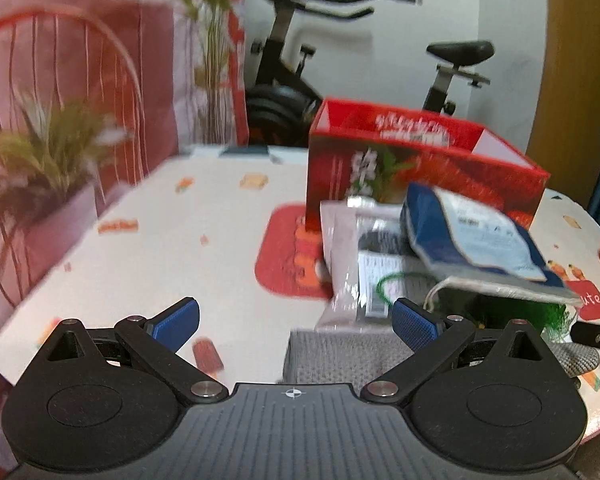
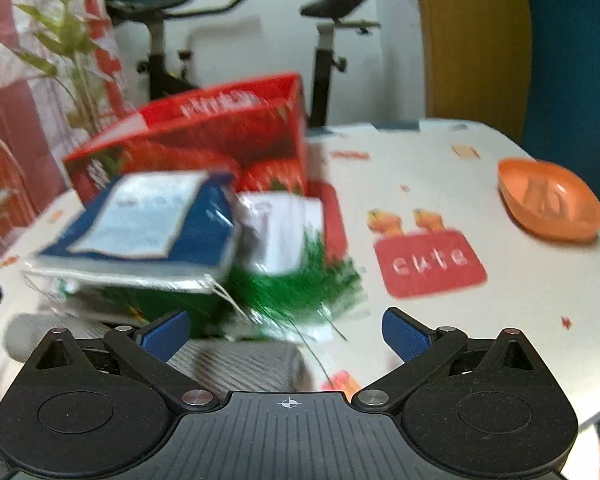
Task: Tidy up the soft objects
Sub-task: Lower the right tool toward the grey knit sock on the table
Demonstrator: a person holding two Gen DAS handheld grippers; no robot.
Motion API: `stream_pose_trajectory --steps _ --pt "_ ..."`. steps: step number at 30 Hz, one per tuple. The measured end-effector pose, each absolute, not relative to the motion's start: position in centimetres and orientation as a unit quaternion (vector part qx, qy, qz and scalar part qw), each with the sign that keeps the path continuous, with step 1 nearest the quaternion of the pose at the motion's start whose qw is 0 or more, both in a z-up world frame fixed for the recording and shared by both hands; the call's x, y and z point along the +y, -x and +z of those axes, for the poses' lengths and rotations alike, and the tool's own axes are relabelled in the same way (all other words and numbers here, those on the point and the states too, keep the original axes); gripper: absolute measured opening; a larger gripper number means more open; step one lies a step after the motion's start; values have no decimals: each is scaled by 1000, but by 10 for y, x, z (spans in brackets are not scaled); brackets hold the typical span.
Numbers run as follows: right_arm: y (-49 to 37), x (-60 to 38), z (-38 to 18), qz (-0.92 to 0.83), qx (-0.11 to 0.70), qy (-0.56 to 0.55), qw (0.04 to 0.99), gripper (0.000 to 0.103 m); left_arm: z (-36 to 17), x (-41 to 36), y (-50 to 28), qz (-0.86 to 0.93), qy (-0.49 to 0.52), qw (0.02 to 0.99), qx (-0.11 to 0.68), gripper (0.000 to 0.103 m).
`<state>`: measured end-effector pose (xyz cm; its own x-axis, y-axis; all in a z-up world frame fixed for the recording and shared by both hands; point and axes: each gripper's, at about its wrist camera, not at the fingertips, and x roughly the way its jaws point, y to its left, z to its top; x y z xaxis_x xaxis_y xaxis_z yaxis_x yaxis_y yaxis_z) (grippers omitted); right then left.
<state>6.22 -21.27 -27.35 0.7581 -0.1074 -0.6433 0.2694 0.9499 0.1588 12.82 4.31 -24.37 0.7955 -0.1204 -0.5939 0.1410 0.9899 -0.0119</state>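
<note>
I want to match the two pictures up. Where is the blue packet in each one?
Left wrist: the blue packet sits right of center, atop the pile.
Right wrist: the blue packet sits left of center, atop the pile.
Shared landmark: the red box stands right behind it in both.

A: What's on the table (image 1: 148,208)?
B: A red box (image 1: 420,168), grey knit cloth (image 1: 340,352), clear packet (image 1: 352,264), green fringe (image 2: 300,280), 1 orange dish (image 2: 548,204)
</note>
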Motion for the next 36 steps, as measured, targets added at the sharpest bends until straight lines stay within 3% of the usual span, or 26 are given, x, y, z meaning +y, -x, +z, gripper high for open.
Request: stream_pose_trajectory --steps 5,11,14,20,36 --pt "-68 -208 -286 -86 357 -122 922 93 -255 54 -135 -76 13 942 327 103" --pt "-74 -200 -297 -71 388 -108 912 78 -259 56 -139 -73 23 938 337 103" --pt "-75 -200 -302 -69 392 -109 911 77 -261 57 -140 -73 26 936 343 103" --pt "-75 -189 -299 -44 398 -75 913 54 -268 59 -146 -71 36 927 368 103" --pt "-74 -189 -297 -35 401 -78 912 49 -292 77 -158 -82 129 886 438 103"
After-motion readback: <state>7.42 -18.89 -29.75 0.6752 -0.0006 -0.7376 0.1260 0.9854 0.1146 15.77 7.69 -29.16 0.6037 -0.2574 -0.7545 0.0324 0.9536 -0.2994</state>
